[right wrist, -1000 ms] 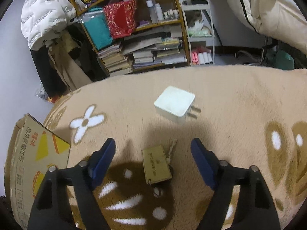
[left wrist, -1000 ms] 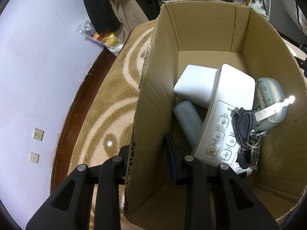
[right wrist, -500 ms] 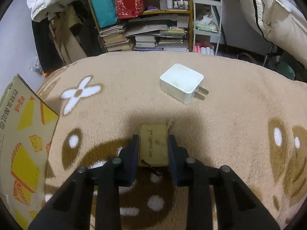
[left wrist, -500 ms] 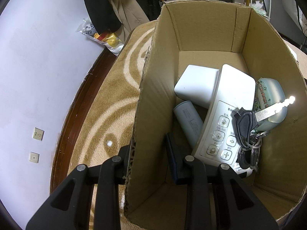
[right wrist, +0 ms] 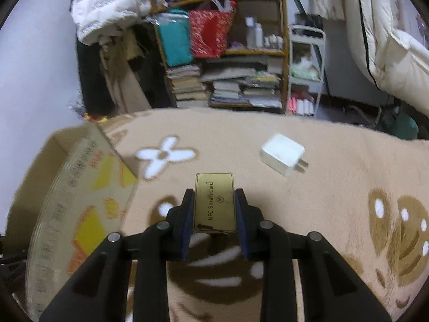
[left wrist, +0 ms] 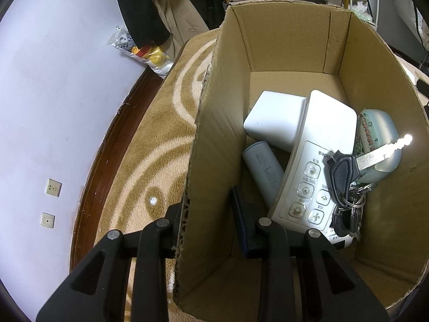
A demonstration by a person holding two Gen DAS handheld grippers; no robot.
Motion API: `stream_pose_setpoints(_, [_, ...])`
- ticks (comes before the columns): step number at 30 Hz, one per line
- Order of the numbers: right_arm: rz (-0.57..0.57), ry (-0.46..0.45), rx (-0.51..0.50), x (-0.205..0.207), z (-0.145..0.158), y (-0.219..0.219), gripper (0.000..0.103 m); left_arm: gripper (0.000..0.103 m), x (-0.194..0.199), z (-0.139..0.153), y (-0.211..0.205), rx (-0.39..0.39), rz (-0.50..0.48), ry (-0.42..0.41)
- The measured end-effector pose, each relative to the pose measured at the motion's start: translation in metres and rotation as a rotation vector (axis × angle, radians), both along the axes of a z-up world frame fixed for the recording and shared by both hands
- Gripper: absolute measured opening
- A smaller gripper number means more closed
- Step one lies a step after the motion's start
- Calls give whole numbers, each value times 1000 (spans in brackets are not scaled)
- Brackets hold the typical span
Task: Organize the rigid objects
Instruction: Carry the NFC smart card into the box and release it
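Beige carpet [right wrist: 308,214] with white flowers and brown patches is spreading out ahead of both grippers, with a crowded bookshelf [right wrist: 228,61] standing at the far edge of the room. The right gripper [right wrist: 214,209] is clamping a gold NFC card [right wrist: 214,204] between its blue pads, the card lying flat and sticking out forward past the fingertips. Ahead of these jaws and to their right, a white charger [right wrist: 283,153] is lying on the carpet with its prongs pointing right. To their left, the printed outer wall of the cardboard box [right wrist: 80,201] is showing.

The left gripper [left wrist: 206,212] is pinching the box's near left wall [left wrist: 211,161], one finger sitting outside it and the other inside. Just beyond and to the right of the inner finger, a white remote [left wrist: 316,166] is leaning across a white block [left wrist: 276,119] and a pale cylindrical power bank [left wrist: 264,169]. A black-headed bunch of keys [left wrist: 346,182] is resting on the remote, beside a mint-green case [left wrist: 378,145] lying against the right wall.
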State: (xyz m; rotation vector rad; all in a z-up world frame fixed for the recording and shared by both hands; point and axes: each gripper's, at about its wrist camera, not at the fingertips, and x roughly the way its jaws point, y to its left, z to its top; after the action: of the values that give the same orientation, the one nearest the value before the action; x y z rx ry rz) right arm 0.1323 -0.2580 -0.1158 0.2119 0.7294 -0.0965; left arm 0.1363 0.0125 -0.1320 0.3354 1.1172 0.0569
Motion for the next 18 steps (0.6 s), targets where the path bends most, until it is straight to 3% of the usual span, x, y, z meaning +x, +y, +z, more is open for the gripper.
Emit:
stream_pose_setpoints(12, [224, -203, -47, -21, 72, 86, 30, 28, 0, 0, 0, 0, 1, -1])
stream_pose_setpoints(18, [302, -230, -39, -26, 81, 115, 30, 28, 0, 0, 0, 1, 0, 0])
